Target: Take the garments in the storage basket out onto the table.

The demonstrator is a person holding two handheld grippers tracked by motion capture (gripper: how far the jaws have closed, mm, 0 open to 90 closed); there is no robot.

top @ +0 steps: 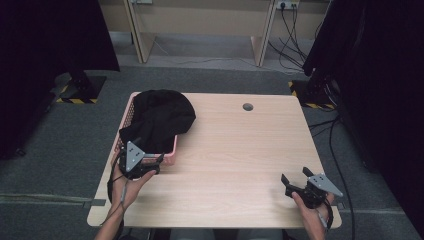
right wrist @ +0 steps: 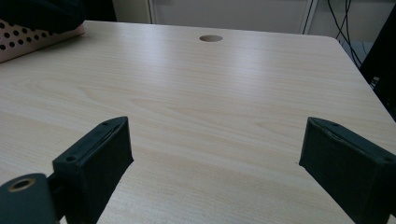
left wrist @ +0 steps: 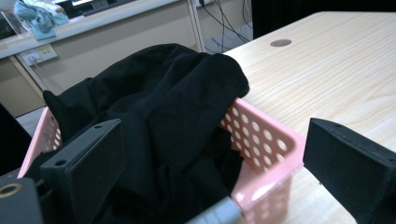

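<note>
Both hand-held grippers spread, left at pink basket, black cloth heaped lengthwise, right over table

Black cloth heaped in pink basket on table.

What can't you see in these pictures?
- Inside of the pink basket: the black cloth heaped in it covers the bottom, high view and left gripper view.
- What kind of garment the cloth is: too crumpled to tell.
- Basket's far side, right gripper view: cut off by the edge.
</note>
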